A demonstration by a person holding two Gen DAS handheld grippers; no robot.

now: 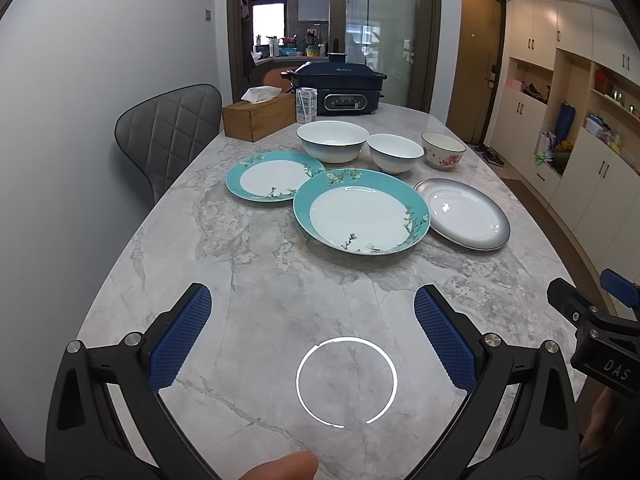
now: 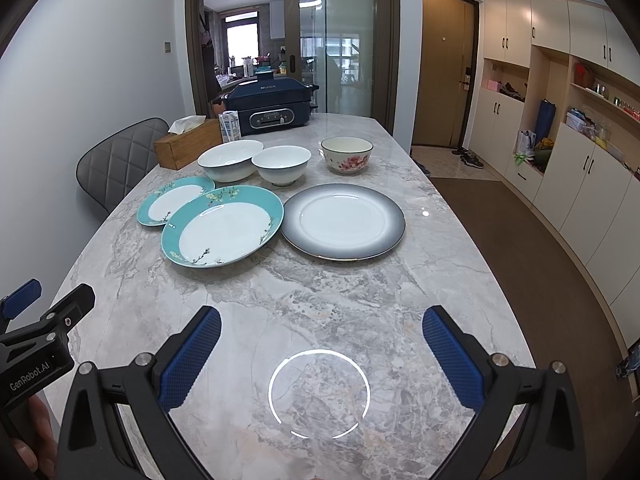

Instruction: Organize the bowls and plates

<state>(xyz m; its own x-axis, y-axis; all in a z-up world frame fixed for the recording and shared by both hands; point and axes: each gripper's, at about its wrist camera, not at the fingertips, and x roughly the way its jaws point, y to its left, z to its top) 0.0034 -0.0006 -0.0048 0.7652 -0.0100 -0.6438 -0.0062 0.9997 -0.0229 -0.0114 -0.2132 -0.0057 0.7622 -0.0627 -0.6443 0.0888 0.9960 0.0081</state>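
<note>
Left wrist view: our left gripper and right gripper gape wide, empty; nothing stacked yet; next we reach for the grey plate.

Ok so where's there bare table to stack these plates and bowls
The widest bare marble lies between both open claws, left claw and right claw, and the large teal plate and grey plate. Beyond them it is crowded: small teal plate, three bowls, tissue box.
</note>
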